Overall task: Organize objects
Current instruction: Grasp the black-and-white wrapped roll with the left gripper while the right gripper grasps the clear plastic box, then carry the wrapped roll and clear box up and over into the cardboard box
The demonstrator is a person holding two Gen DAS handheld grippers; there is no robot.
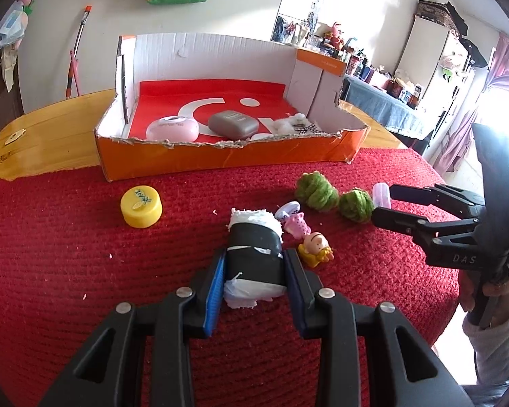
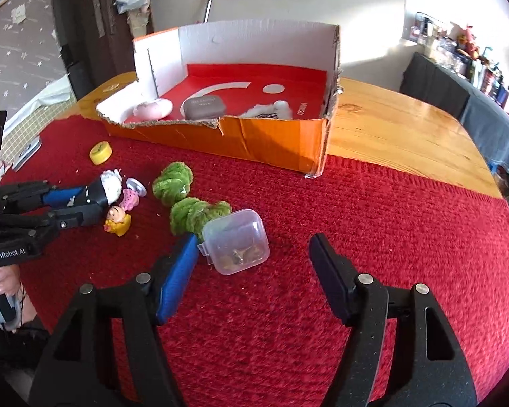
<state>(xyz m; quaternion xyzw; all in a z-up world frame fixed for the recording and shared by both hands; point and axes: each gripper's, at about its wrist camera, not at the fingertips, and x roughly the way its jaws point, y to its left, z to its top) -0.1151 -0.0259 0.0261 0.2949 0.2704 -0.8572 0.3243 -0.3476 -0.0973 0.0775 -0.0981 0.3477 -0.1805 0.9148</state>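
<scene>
Red knitted cloth (image 2: 356, 210) covers the wooden table. On it, the left gripper (image 1: 254, 271) is clamped on a black roll (image 1: 254, 254) with white fluffy ends. The right gripper (image 2: 254, 264) stands apart; a small clear plastic box (image 2: 236, 240) lies against its blue pad (image 2: 178, 278). Ahead sits the torn orange cardboard box (image 2: 271, 135).

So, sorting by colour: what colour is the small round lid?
Yellow lid, clearest in the left wrist view.

left tool (image 1: 254, 271) clamped shut; right tool (image 2: 254, 264) apparently open.
</scene>
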